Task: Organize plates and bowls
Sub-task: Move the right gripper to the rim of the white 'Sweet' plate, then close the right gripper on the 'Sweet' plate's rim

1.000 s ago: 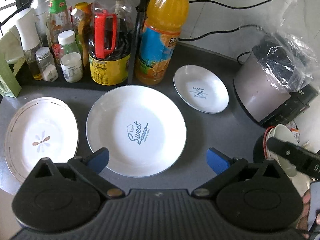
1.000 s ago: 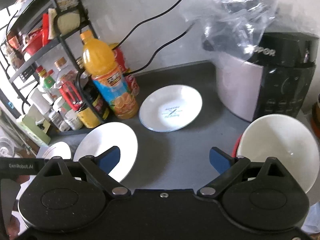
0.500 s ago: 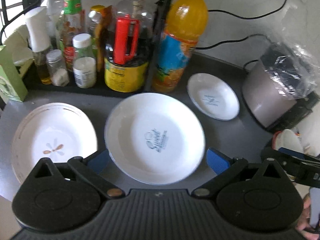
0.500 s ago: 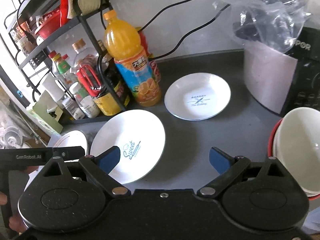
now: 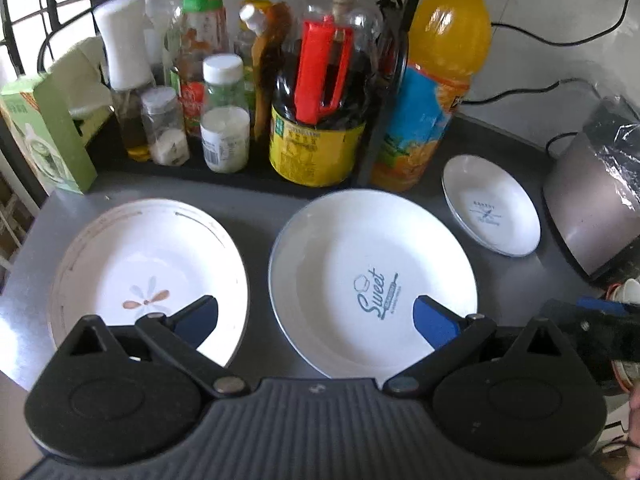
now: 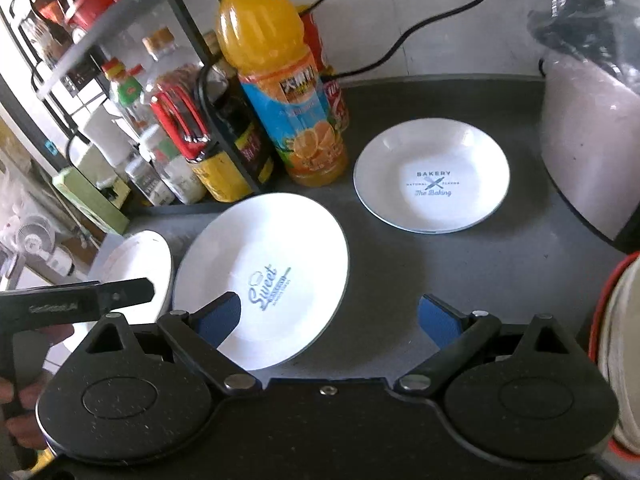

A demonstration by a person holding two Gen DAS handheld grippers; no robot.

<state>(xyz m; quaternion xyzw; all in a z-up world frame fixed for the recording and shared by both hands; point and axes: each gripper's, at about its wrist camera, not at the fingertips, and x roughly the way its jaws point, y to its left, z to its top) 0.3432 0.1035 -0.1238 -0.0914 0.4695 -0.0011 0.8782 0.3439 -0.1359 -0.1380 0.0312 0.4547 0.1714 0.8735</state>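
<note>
Hovering, your left gripper [image 5: 316,316] and right gripper [image 6: 328,316] gape empty; the Sweet plate [image 5: 372,280] lies bare, flower plate [image 5: 148,276] left, orange bottle [image 5: 432,92] behind.

"Sweet" in blue script, with smaller unreadable print beside it, on the middle of the large white plate [image 5: 372,280]. "BAKERY", "NATURAL FLAVOR" and "The Baking", set around a crossed-utensil mark, on the middle of the small white plate [image 6: 432,176]. Chinese characters, too blurred to read, on the blue label of the orange juice bottle [image 6: 288,92]. Print on the yellow label of the dark sauce bottle [image 5: 316,148]: illegible. A barcode and fine print, unreadable, on the small white-capped jar [image 5: 224,136]. Faint lettering, not legible, on the black bar of the left gripper [image 6: 72,304].
</note>
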